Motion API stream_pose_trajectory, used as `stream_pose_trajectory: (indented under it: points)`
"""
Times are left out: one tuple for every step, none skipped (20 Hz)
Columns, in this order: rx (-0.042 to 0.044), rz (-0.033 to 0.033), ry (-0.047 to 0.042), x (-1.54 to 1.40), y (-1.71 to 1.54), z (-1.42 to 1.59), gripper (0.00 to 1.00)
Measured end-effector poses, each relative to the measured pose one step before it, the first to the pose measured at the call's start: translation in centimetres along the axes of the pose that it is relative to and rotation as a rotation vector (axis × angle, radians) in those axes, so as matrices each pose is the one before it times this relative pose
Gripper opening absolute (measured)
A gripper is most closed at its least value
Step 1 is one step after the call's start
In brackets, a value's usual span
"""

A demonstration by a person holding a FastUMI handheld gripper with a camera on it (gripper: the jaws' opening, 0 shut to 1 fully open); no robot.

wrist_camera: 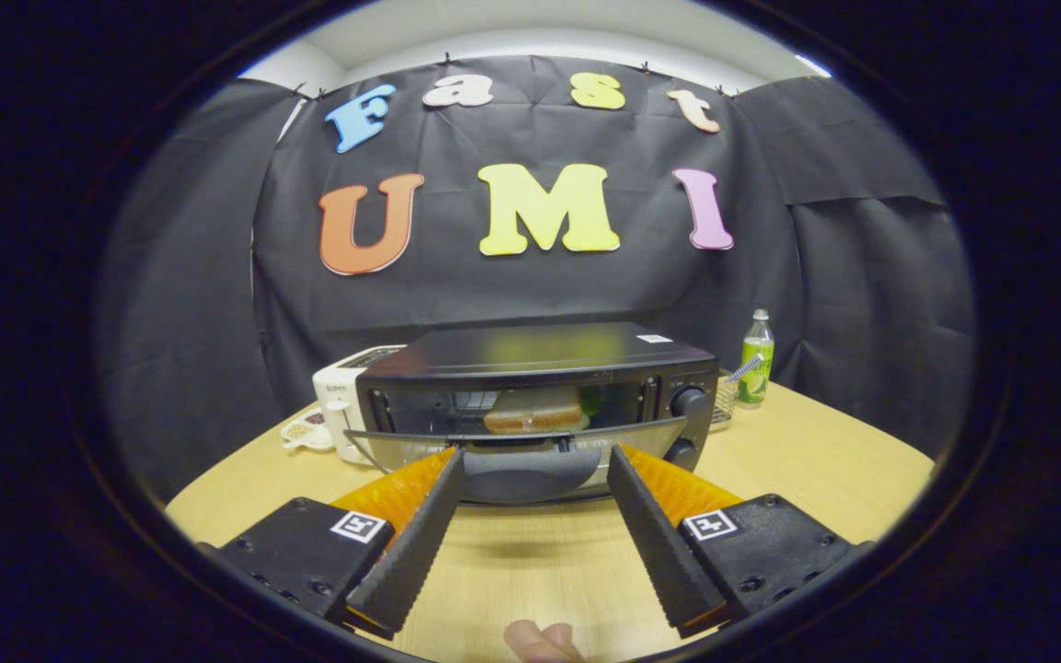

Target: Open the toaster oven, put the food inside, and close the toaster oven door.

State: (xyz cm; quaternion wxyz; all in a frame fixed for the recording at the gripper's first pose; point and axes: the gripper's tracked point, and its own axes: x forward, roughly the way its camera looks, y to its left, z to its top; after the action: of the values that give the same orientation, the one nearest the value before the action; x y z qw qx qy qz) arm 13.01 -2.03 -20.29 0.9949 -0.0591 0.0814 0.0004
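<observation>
I've got the gripper [535, 460] with its fingers spread wide, holding nothing. The toaster oven [540, 387] sits just ahead of the tips. Its door [521, 451] is partly down, handle [530, 471] between the two fingertips, roughly centred. Food is a sandwich [533, 412], already inside on the rack, beyond the door.

By my read only the closing is left.

Risks:
- Fingers aren't on the handle; can't tell if they touch it. If I push up off-centre, one tip slides off the curved handle and the door drops back.
- Pushing too hard forward could shove the whole oven along the table [816, 442] toward the white toaster [342, 405] just off to its left side.
- Bottle [755, 359] stands beyond the oven to the right, well clear, low risk.
- A fingertip [540, 640] shows below the fingers, nearer than the tips; not in the way.
</observation>
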Motion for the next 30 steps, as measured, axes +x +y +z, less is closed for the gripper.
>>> stream_pose_trajectory:
  points:
    - [-0.00299,-0.00103,-0.00649,-0.531,-0.069,0.586,1.00]
    - [-0.00416,-0.00380,-0.00783,-0.574,-0.054,0.531,1.00]
    - [0.00089,-0.00057,-0.00830,-0.649,-0.036,0.625,1.00]
    - [0.00007,0.00423,-0.00654,-0.756,0.078,0.689,1.00]
    - [-0.00277,0.00305,0.00045,-0.842,-0.083,0.505,1.00]
    - [-0.00038,0.00443,-0.00461,-0.867,-0.071,0.705,1.00]
    - [0.00260,0.00219,-0.01004,-0.737,-0.017,0.977,1.00]
    - [-0.00317,-0.00084,-0.00692,-0.809,-0.203,0.844,1.00]
    - [-0.00219,-0.00380,-0.00877,-0.910,-0.262,0.736,1.00]
    - [-0.00401,0.00010,-0.00950,-0.824,-0.158,0.816,1.00]
    - [-0.00364,0.00274,-0.01215,-0.845,-0.091,0.875,1.00]
    - [-0.00316,0.00403,-0.01219,-0.739,-0.097,0.874,1.00]
    - [-0.00467,0.00313,-0.01014,-0.766,-0.162,0.737,1.00]
    - [-0.00526,-0.00241,-0.00502,-0.745,-0.272,0.689,1.00]
    - [-0.00227,-0.00566,-0.00679,-0.768,-0.439,0.768,1.00]
    - [-0.00458,-0.00332,-0.00935,-0.738,-0.249,0.902,1.00]
    - [-0.00116,0.00004,-0.01329,-0.848,-0.105,0.987,1.00]
    - [0.00232,0.00588,-0.00930,-0.984,0.017,0.882,1.00]
    - [0.00369,0.01204,-0.00375,-0.983,0.197,0.744,1.00]
    - [0.00979,0.01160,0.00003,-0.939,0.099,0.641,1.00]
    - [0.01436,0.00980,-0.00045,-0.996,0.141,0.649,1.00]
    - [0.01317,0.00713,-0.00975,-0.825,0.141,0.908,1.00]
    - [0.00599,0.00258,-0.01167,-0.613,0.081,0.917,1.00]
    - [-0.00530,0.00079,-0.01101,-0.936,-0.034,0.691,1.00]
    - [-0.01105,0.00020,-0.01685,-0.625,0.071,0.850,1.00]
    - [-0.00909,-0.00148,-0.02074,-0.524,0.012,0.632,1.00]
    - [-0.00393,-0.00421,-0.02151,-0.383,-0.011,0.621,1.00]
    - [-0.00477,-0.00768,-0.00722,-0.347,-0.059,0.191,1.00]
    - [-0.00140,-0.00659,-0.00117,-0.288,-0.036,-0.152,1.00]
    - [0.00030,0.00112,-0.00108,-0.085,0.027,-0.039,1.00]
